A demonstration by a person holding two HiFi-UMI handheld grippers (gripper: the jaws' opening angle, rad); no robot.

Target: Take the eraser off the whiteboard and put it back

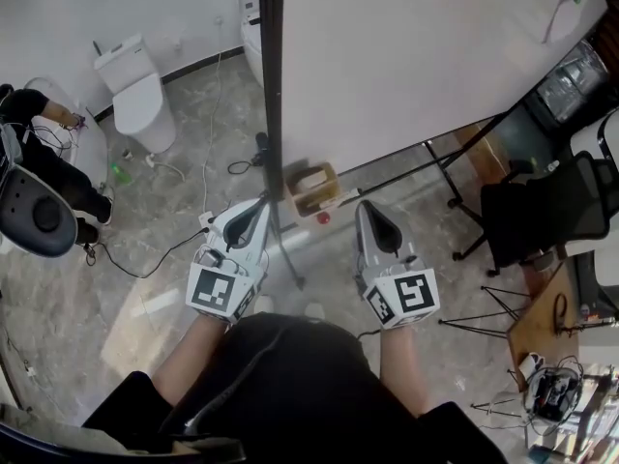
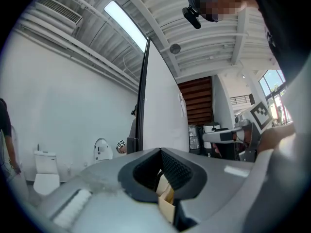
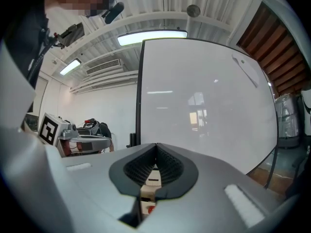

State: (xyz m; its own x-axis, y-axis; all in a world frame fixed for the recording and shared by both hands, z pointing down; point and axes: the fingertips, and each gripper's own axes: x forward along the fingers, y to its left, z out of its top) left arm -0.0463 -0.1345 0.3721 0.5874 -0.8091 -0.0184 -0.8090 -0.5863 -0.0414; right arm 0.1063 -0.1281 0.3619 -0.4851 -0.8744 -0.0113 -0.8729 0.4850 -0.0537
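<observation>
Left gripper (image 1: 257,205), right gripper (image 1: 366,206), flanking whiteboard (image 1: 406,66) edge

No legible text or numbers (only coded square markers (image 1: 215,289))

The left gripper (image 2: 160,151) points past the whiteboard's (image 2: 164,108) dark edge, jaws together and empty. A toilet (image 2: 46,171) stands far left.

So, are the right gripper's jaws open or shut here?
Shut. In its own view the right gripper shows its ribbed pads meeting at the tips, nothing between them; the whiteboard stands beyond.
</observation>
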